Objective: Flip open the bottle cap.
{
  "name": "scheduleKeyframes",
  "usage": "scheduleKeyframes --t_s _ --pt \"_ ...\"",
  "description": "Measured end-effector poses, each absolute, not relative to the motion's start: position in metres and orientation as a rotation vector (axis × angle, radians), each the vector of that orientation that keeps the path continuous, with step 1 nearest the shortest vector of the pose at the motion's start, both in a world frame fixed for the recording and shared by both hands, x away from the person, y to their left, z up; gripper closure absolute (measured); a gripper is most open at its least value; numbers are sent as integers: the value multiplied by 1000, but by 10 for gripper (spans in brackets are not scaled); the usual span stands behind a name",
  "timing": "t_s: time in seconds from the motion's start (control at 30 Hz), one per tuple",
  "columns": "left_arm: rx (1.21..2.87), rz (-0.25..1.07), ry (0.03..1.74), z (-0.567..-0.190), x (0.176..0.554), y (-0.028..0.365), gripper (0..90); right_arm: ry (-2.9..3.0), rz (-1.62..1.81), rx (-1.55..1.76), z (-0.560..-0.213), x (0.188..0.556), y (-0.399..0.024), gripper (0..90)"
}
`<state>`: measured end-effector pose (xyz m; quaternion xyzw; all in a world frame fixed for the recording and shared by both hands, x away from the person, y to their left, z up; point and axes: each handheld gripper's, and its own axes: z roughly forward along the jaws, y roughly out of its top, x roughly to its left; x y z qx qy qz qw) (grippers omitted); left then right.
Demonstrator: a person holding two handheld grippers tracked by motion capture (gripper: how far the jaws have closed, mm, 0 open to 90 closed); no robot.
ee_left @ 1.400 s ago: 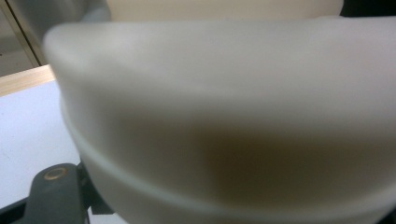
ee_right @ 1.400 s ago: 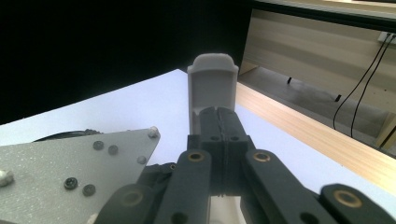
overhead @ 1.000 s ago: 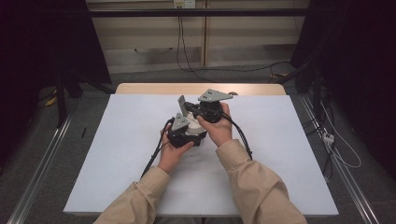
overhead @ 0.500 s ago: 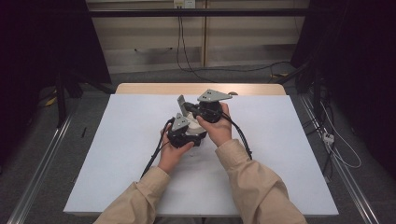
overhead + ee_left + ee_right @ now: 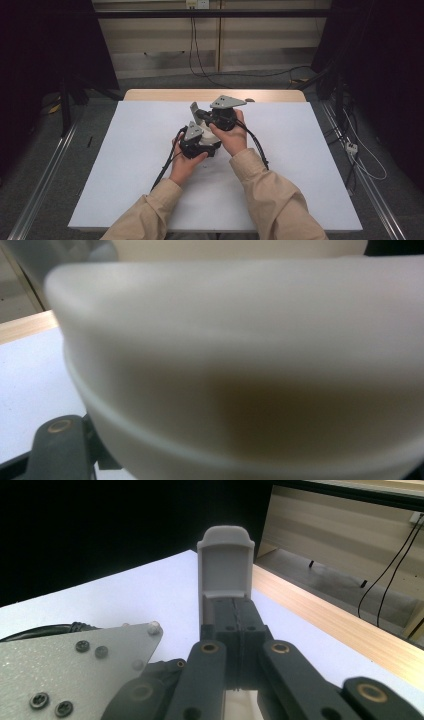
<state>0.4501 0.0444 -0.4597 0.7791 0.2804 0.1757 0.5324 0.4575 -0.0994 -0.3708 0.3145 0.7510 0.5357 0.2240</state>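
A person in beige sleeves holds two black grippers close together over the middle of a white table. The left gripper is nearer to the person, and the right gripper is just behind it. Black cables trail from them toward the person.

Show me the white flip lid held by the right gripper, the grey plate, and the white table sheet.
white flip lid (image 5: 226,565), right gripper view, inner face.
grey plate (image 5: 227,102), high view, top face.
white table sheet (image 5: 135,150), high view, bare left part.
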Motion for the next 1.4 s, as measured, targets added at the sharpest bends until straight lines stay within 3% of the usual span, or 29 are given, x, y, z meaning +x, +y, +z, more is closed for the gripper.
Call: scheduleKeyframes --t_s 1.4 --pt "1861 434 663 -460 450 44 187 2097 1479 870 -375 468 -91 900"
